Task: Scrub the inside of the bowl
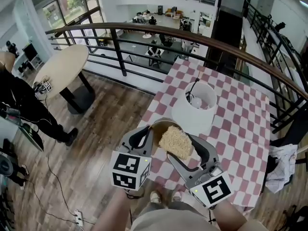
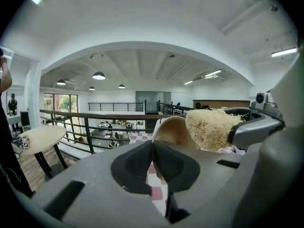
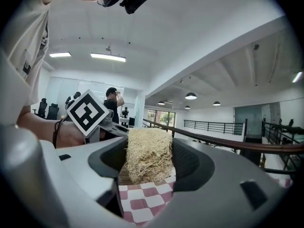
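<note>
A tan wooden bowl (image 1: pixel 162 125) is held up over the near edge of the checked table (image 1: pixel 240 129). My left gripper (image 1: pixel 148 134) is shut on the bowl's left rim; in the left gripper view its jaws (image 2: pixel 153 144) meet on the thin rim, with the bowl (image 2: pixel 172 131) rising just behind. My right gripper (image 1: pixel 179 147) is shut on a straw-coloured scrubber (image 1: pixel 176 142), which rests against the bowl's inside. The right gripper view shows the scrubber (image 3: pixel 148 153) squeezed between the two pads (image 3: pixel 187 160). From the left gripper view the scrubber (image 2: pixel 211 127) sits at the bowl's right.
A white tub (image 1: pixel 195 109) holding a dark-handled tool stands on the red-and-white checked cloth beyond the bowl. A curved railing (image 1: pixel 144 30) runs behind the table. A round pale table (image 1: pixel 65 69) and a person in black (image 1: pixel 19 105) are at the left.
</note>
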Demonstrator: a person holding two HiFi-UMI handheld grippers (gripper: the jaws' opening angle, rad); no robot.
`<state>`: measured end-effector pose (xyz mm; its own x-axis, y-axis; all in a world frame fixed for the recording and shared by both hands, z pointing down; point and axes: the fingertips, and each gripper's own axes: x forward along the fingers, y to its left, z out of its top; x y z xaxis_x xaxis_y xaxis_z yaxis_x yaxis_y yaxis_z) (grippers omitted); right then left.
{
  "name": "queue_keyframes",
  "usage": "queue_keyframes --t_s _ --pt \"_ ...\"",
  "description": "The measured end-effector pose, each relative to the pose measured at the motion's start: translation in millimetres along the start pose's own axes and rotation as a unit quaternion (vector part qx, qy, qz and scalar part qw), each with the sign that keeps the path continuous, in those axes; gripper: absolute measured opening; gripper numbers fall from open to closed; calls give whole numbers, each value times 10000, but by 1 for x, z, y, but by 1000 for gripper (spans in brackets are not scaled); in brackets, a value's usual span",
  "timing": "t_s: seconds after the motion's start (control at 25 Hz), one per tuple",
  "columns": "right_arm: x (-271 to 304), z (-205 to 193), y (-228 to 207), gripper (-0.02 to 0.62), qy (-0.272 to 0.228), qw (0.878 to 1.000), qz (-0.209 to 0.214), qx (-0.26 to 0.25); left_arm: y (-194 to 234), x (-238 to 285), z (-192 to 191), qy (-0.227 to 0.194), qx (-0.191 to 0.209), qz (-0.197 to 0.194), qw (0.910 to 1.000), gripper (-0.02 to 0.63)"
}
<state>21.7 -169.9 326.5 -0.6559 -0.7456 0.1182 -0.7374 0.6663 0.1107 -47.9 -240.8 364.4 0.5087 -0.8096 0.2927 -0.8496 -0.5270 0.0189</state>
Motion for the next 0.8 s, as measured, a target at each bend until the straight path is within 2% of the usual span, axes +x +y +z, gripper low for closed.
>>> queue_keyframes --t_s 0.12,0.32,0.56,0.72,0.8 --pt "-1 10 10 284 280 9993 160 -171 -8 -15 22 -315 67 60 9995 25" --pt "-2 27 14 284 341 9974 118 -616 -21 -33 37 -502 261 36 9984 25" --pt "1 43 13 281 426 9934 178 -1051 -28 -51 53 -570 823 108 9949 25" --pt "7 54 13 281 449 9898 -33 -1353 -23 -65 69 -749 878 184 9931 25" --pt "9 56 12 281 490 9898 -142 -1330 -23 -70 76 -865 924 212 9917 25"
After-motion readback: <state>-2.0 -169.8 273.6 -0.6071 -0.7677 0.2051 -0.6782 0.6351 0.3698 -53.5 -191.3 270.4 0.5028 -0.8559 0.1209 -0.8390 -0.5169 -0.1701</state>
